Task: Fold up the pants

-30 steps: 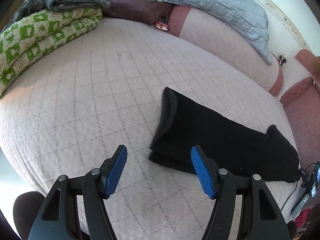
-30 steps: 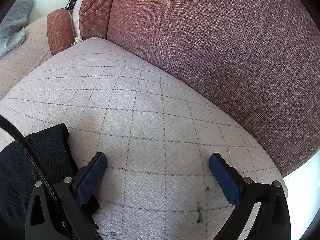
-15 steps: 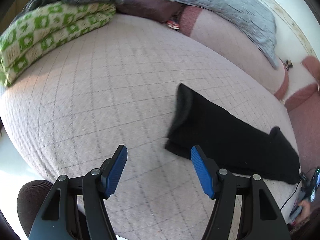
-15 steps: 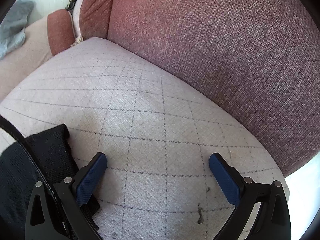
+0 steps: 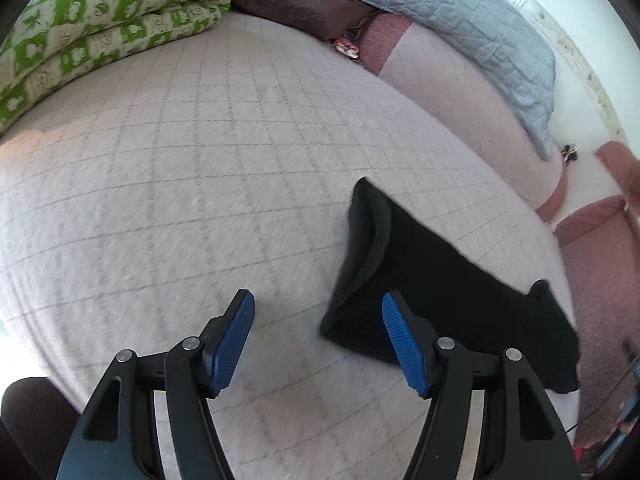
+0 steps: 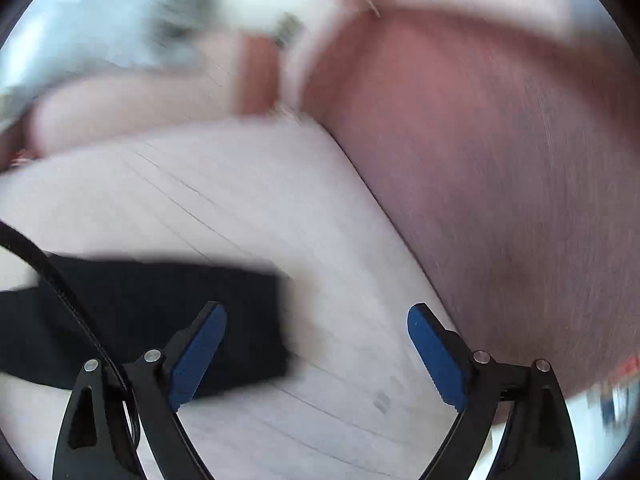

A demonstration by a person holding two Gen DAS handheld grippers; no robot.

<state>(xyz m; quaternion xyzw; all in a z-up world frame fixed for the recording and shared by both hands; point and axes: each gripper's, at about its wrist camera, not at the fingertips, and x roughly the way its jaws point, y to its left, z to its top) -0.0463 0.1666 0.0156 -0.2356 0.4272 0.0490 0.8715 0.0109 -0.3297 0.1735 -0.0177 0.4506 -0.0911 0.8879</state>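
The black pants (image 5: pixel 448 280) lie folded into a long strip on the pale quilted cushion (image 5: pixel 200 184), running from the middle toward the lower right. My left gripper (image 5: pixel 318 320) hovers open over the cushion, its right pad just in front of the strip's near left corner, nothing between its fingers. The right wrist view is heavily blurred. In it one end of the pants (image 6: pixel 160 312) shows at the lower left, behind the left finger. My right gripper (image 6: pixel 316 344) stands open above bare cushion beside that end, holding nothing.
A green-and-white folded quilt (image 5: pixel 92 36) lies at the far left, with dark clothes and a grey-blue quilt (image 5: pixel 476 28) along the back. The reddish sofa backrest (image 6: pixel 500 184) rises at the right. A black cable (image 6: pixel 60 288) crosses the right wrist view's lower left.
My right gripper has risen sharply and rolled, so more of the pants' end and the sofa show, blurred. The left gripper shifted slightly, and the pants sit further right in its view.
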